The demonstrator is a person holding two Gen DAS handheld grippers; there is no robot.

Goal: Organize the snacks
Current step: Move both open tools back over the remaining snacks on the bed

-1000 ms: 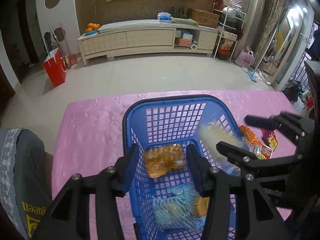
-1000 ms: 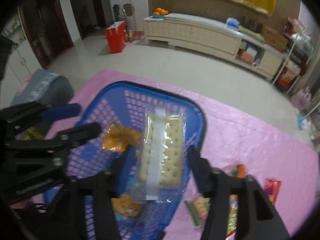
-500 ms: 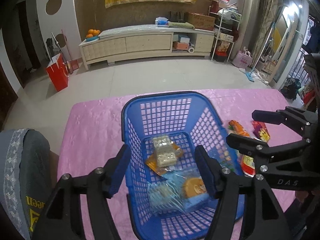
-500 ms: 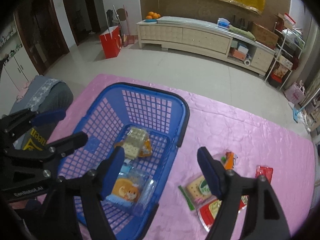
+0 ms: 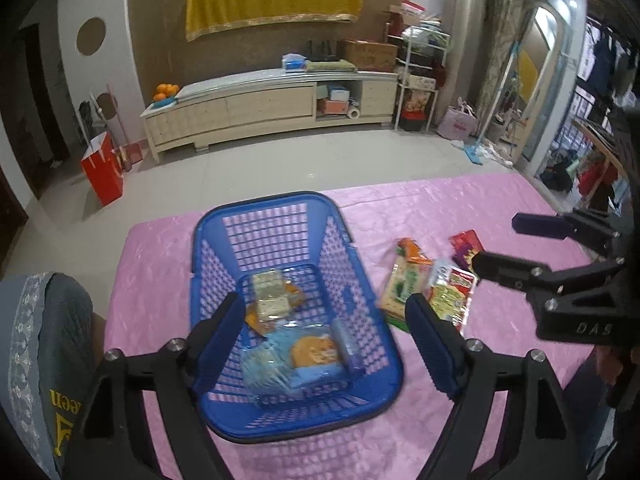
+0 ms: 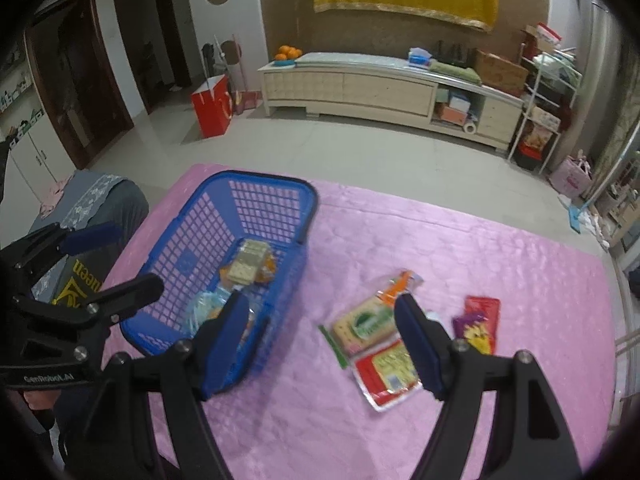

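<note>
A blue plastic basket (image 5: 256, 216) (image 6: 256, 184) stands on the pink tablecloth (image 6: 440, 248). Inside lie a clear cracker pack (image 5: 271, 294) (image 6: 246, 264) on an orange packet, and a blue-and-orange snack pack (image 5: 308, 356). My left gripper (image 5: 326, 344) is open and empty above the basket's near end. My right gripper (image 6: 322, 338) is open and empty, between the basket and several loose snacks: a green cracker pack (image 6: 364, 326) (image 5: 402, 288), a red-and-yellow pack (image 6: 388, 374) (image 5: 452, 294) and a red-purple packet (image 6: 478, 324) (image 5: 466, 244).
A grey cushioned seat (image 5: 36, 340) stands left of the table. Beyond the table's far edge is tiled floor with a red bag (image 6: 212, 106), a long low cabinet (image 6: 360, 88) and a shelf rack (image 6: 548, 96).
My right gripper let the clear cracker pack drop into the basket, opened and drew back to the right. Both grippers pulled up and away; the left one opened wider.
</note>
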